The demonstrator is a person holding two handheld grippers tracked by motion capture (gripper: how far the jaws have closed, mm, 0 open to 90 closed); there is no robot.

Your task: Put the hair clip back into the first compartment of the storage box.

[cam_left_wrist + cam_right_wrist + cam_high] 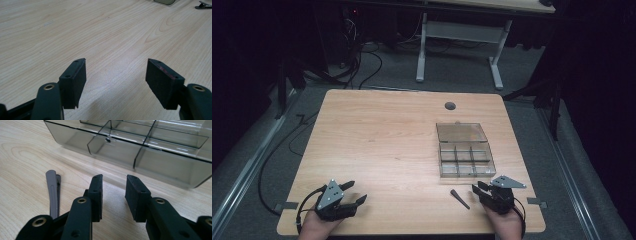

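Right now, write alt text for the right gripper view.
The right claw hovers open with nothing between its jaws, low over a light wooden table. A grey hair clip lies on the wood just left of it, and a smoky clear compartment box stands beyond.

table (pixel 382 145): pale wood grain | box (pixel 464 150): smoky clear | clip (pixel 53 192): dark grey | tools: black

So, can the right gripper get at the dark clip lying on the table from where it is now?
Probably yes. The right gripper is open and empty, the clip lies just beside it on bare wood, and nothing stands between them.
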